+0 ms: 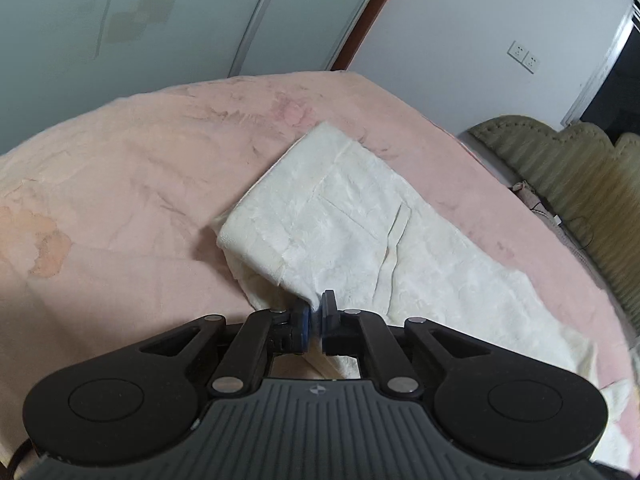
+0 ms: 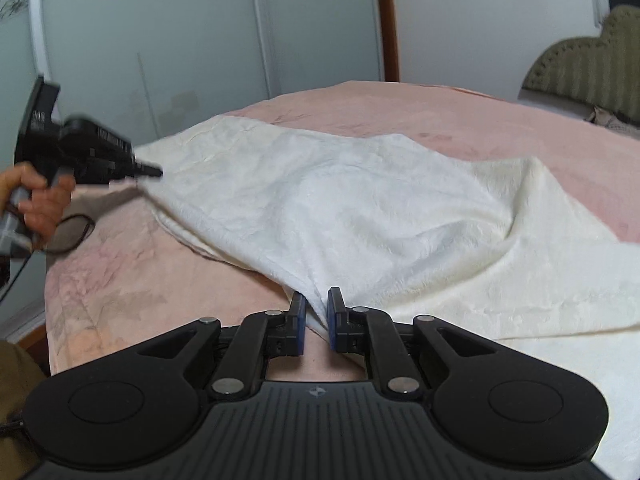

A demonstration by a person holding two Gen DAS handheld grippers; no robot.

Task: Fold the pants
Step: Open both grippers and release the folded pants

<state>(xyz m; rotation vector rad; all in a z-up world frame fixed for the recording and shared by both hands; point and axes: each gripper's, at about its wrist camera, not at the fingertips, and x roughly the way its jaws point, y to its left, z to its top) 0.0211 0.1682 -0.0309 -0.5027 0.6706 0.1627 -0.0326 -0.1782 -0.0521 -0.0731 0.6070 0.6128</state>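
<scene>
White fleecy pants (image 1: 360, 232) lie on a pink bedspread (image 1: 120, 184), waistband end toward the far side in the left wrist view. My left gripper (image 1: 316, 312) is shut on the near edge of the pants and lifts it slightly. In the right wrist view the pants (image 2: 340, 208) stretch across the bed. My right gripper (image 2: 317, 308) is shut on a pinched fold of the fabric at its near edge. The left gripper (image 2: 152, 171) also shows there at the far left, held by a hand, gripping the cloth's left end.
The bed (image 2: 460, 120) fills both views. Pale wardrobe doors (image 2: 200, 40) stand behind it. An olive padded headboard (image 1: 580, 184) is at the right, with wall sockets (image 1: 524, 56) above. A black cable (image 2: 76, 236) lies on the bed at left.
</scene>
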